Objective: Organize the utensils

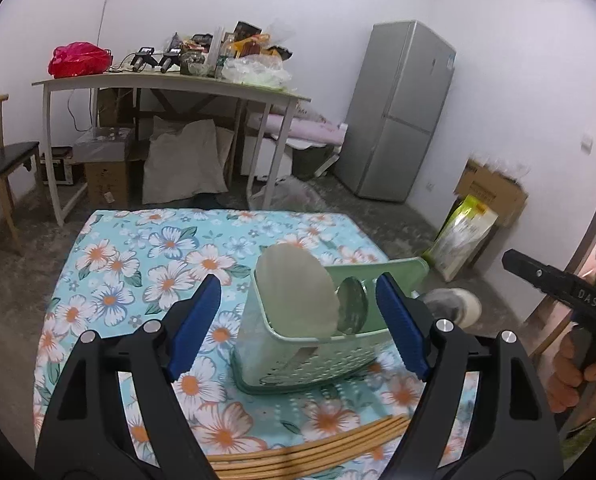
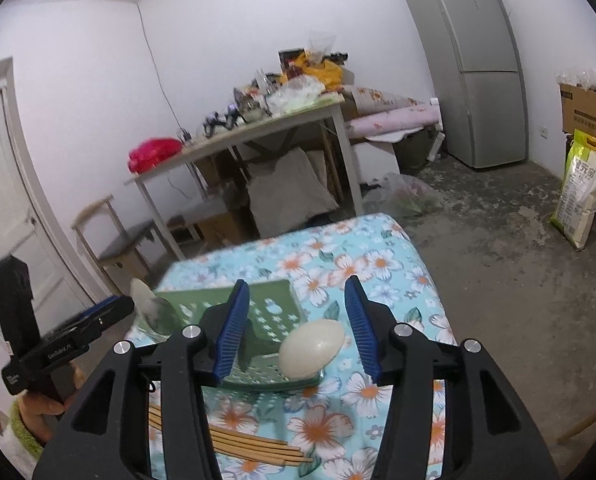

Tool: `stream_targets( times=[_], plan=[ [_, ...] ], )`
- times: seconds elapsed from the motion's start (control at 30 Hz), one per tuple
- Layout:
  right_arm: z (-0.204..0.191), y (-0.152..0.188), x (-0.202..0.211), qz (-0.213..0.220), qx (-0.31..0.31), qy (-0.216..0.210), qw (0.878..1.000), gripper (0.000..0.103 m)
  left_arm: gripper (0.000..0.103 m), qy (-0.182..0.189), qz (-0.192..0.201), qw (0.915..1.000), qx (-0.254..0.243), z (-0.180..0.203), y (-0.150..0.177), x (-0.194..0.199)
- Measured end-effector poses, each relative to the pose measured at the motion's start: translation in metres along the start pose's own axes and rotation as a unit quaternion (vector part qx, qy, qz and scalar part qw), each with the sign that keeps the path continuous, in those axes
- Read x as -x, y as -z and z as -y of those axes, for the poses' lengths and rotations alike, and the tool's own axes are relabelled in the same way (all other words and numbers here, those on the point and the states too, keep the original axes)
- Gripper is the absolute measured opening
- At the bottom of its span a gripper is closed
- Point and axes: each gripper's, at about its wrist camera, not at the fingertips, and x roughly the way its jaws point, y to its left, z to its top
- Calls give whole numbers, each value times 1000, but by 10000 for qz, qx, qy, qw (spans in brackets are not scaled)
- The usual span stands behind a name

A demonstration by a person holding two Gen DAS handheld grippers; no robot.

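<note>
A pale green perforated utensil holder (image 1: 298, 348) stands on the floral tablecloth (image 1: 138, 276). Two steel spoon bowls (image 1: 298, 292) stick up out of it. My left gripper (image 1: 298, 320) is open and empty, its blue pads either side of the holder. Several wooden chopsticks (image 1: 298, 448) lie on the cloth below it. In the right wrist view the holder (image 2: 270, 320) is seen from the side, with a white spoon bowl (image 2: 311, 348) at its near end. My right gripper (image 2: 296, 328) is open and empty around it. The chopsticks (image 2: 254, 444) lie near its base.
A cluttered desk (image 1: 170, 80) and a chair (image 1: 2, 160) stand behind the table. A grey fridge (image 1: 397, 112) is at the back right. A cardboard box (image 1: 493, 188) and a rice bag (image 1: 461, 236) sit against the right wall. The table's far edge (image 2: 377, 220) meets bare floor.
</note>
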Motion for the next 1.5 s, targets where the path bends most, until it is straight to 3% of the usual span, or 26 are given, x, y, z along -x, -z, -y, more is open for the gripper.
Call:
stream_targets(
  times=[0.2,0.33,0.47,0.57,0.67,0.77,0.87,1.0,1.07,1.17,1.5],
  plan=[
    [-8,6,42,618,275,-449,9967,63,84,355,264,9990,107,-7,7,36],
    [-17,19,63,700,477,-781,9933,71,87,479,0,9985,248,-15,25,49],
    [-28,41,70,303,710,-1104,9909,80,89,417,-463,9975,343,-23,54,55],
    [-42,70,59,-368,954,-1159,9880,83,90,255,-968,9945,311,-26,83,53],
    [-54,108,33,-1157,1105,-807,9838,84,90,9,-1518,9878,335,-30,114,45],
    [-67,148,0,-1933,1303,-127,9724,84,90,-209,-2034,9780,412,-33,141,34],
    [-75,168,-17,-2266,1348,96,9646,84,90,-274,-2385,9684,676,-38,159,24],
    [-70,187,-36,-2593,1256,506,9563,84,95,-266,-2247,9718,663,-38,167,26],
    [-67,194,-46,-2779,1251,660,9501,91,95,-267,-2201,9729,651,-36,168,28],
    [-69,198,-47,-2711,1372,808,9493,97,95,-201,-2135,9741,719,-39,168,30],
    [-74,205,-48,-2693,1268,791,9514,97,95,-3,-1933,9742,1164,-47,166,35]
  ],
)
